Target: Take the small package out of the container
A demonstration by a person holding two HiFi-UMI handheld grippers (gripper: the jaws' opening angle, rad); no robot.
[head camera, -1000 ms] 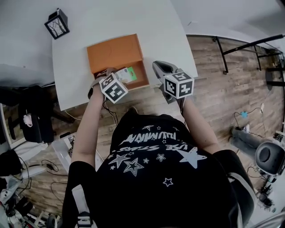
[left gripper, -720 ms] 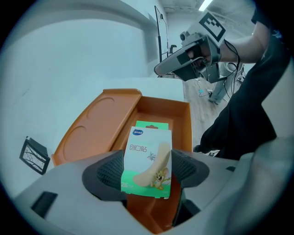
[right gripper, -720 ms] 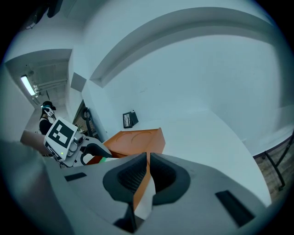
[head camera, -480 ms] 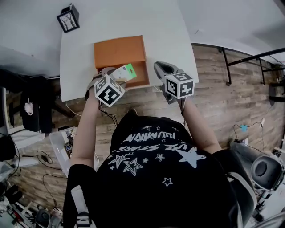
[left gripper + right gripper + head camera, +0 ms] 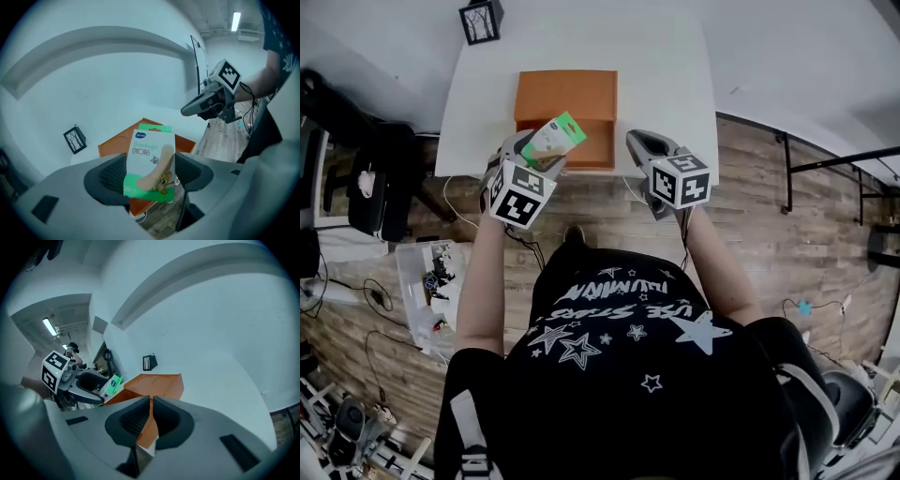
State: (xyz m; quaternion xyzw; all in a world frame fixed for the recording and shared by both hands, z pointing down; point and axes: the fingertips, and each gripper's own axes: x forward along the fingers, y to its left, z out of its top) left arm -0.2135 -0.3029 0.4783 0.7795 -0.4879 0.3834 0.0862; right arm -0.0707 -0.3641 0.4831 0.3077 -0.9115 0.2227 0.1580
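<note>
The package (image 5: pixel 150 164) is clamped between the two ribbed pads of the left gripper (image 5: pixel 534 153), which grip its lower half from both sides. It is a flat white and green carton with "Bandage" printed near the top, a picture of a plaster strip and a small cartoon figure, and a green tab along its upper edge. In the left gripper view it stands nearly upright, leaning slightly. From the head view it sits over the near left corner of the container (image 5: pixel 567 94), with its green tab pointing away from the person. In the right gripper view it is raised above the container's rim, clear of the inside.

The container is an orange box, open at the near end with a flat orange panel covering its far part. It stands on a white table (image 5: pixel 670 70), close to the edge nearest the person.

The right gripper (image 5: pixel 150 420) has its jaws pressed together with nothing between them. It hovers just beside the container's near right corner, over the table edge, and points towards the left gripper.

A small black lantern (image 5: pixel 481 21) stands at the table's far left corner, well apart from the container. Below the table is a wooden floor (image 5: pixel 759 216). On it, to the person's left, is a clear plastic bin (image 5: pixel 427 291) with cables lying near it.
</note>
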